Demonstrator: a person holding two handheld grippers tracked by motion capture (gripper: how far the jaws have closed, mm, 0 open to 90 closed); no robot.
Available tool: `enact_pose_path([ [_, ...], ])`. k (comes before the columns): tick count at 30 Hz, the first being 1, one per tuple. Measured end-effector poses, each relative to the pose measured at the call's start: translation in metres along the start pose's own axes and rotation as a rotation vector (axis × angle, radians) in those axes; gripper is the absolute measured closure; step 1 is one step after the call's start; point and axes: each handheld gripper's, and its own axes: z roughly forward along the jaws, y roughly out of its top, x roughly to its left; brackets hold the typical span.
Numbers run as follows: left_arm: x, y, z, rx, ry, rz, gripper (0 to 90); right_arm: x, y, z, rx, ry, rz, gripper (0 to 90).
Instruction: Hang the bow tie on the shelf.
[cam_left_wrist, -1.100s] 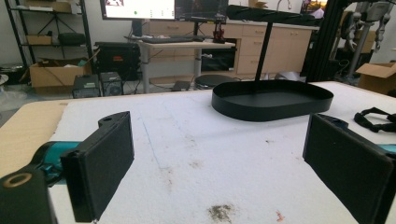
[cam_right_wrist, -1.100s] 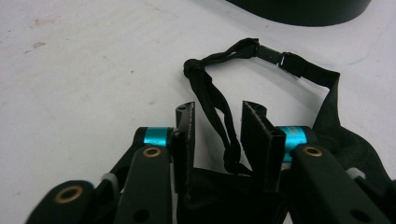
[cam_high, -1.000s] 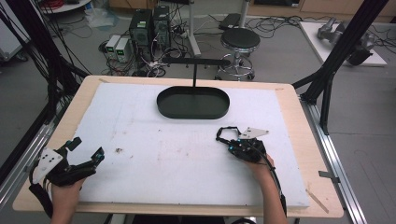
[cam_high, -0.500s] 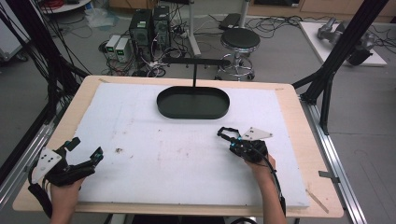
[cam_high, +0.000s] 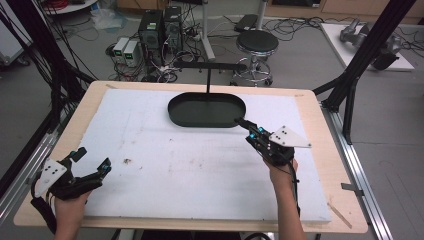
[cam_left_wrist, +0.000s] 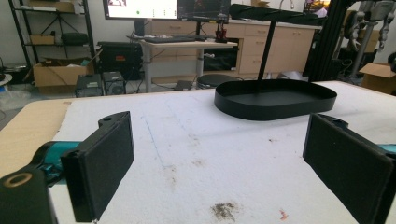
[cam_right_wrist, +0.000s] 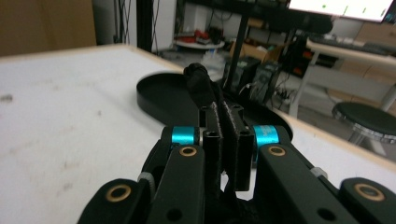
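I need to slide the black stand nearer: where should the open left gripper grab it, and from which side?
Judging by shape, grip the low rim of the black oval tray on its near edge, coming from the front with the left gripper. The wall is thin and upright, and the post stands at the far edge.

White foam board (cam_high: 200, 165) across a pale wooden table (cam_high: 320, 115), marked with brown specks (cam_high: 127, 161). Black oval tray (cam_high: 206, 110) at the far middle, with a thin post rising from its back to a flat crossbar (cam_high: 210, 65). Beyond the table: 1 black round stool (cam_high: 256, 42), 2 dark computer towers (cam_high: 160, 27), tangled cables (cam_high: 295, 22) on grey floor. Black frame struts (cam_high: 372, 47) at the right.
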Motion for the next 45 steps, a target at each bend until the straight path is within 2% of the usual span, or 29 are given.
enact_pose_path([
  [3,-0.001,0.000,0.000,0.001,-0.001,0.003,9.3,-0.002,0.011,0.001,-0.045,-0.029,0.023,86.6],
  [6,-0.001,0.000,0.000,-0.002,-0.003,0.004,9.3,-0.007,0.022,0.003,-0.078,-0.076,0.027,86.6],
  [9,-0.001,0.000,0.000,-0.003,-0.006,0.002,9.3,-0.010,0.030,0.005,-0.094,-0.104,0.023,86.6],
  [11,-0.001,0.000,0.001,-0.002,-0.009,0.001,9.3,-0.014,0.040,0.010,-0.104,-0.153,0.004,86.6],
  [13,0.000,-0.001,0.001,-0.002,-0.009,0.001,9.3,-0.016,0.044,0.013,-0.107,-0.169,0.003,86.7],
  [14,0.000,-0.001,0.001,-0.004,-0.010,-0.001,9.3,-0.019,0.050,0.018,-0.115,-0.194,-0.002,86.7],
  [18,0.001,-0.001,0.000,-0.006,-0.009,-0.006,9.3,-0.022,0.058,0.027,-0.124,-0.215,-0.014,86.7],
  [26,0.002,0.002,-0.003,-0.030,-0.012,-0.012,9.3,-0.027,0.077,0.054,-0.179,-0.296,-0.060,86.7],
  [32,0.000,0.005,-0.005,-0.042,-0.024,-0.009,9.3,-0.031,0.080,0.074,-0.168,-0.319,-0.077,86.7],
  [33,0.000,0.006,-0.005,-0.047,-0.025,-0.009,9.3,-0.035,0.078,0.082,-0.153,-0.309,-0.059,86.7],
  [35,0.000,0.007,-0.008,-0.053,-0.024,-0.006,9.3,-0.036,0.077,0.086,-0.149,-0.308,-0.059,86.6],
  [38,0.000,0.009,-0.010,-0.061,-0.023,-0.010,9.3,-0.044,0.075,0.098,-0.145,-0.330,-0.042,86.6],
  [41,0.000,0.008,-0.011,-0.058,-0.023,-0.005,9.3,-0.046,0.070,0.110,-0.116,-0.362,-0.071,86.7],
  [45,0.001,0.008,-0.010,-0.058,-0.027,-0.009,9.3,-0.044,0.062,0.123,-0.088,-0.373,-0.079,86.6],
])
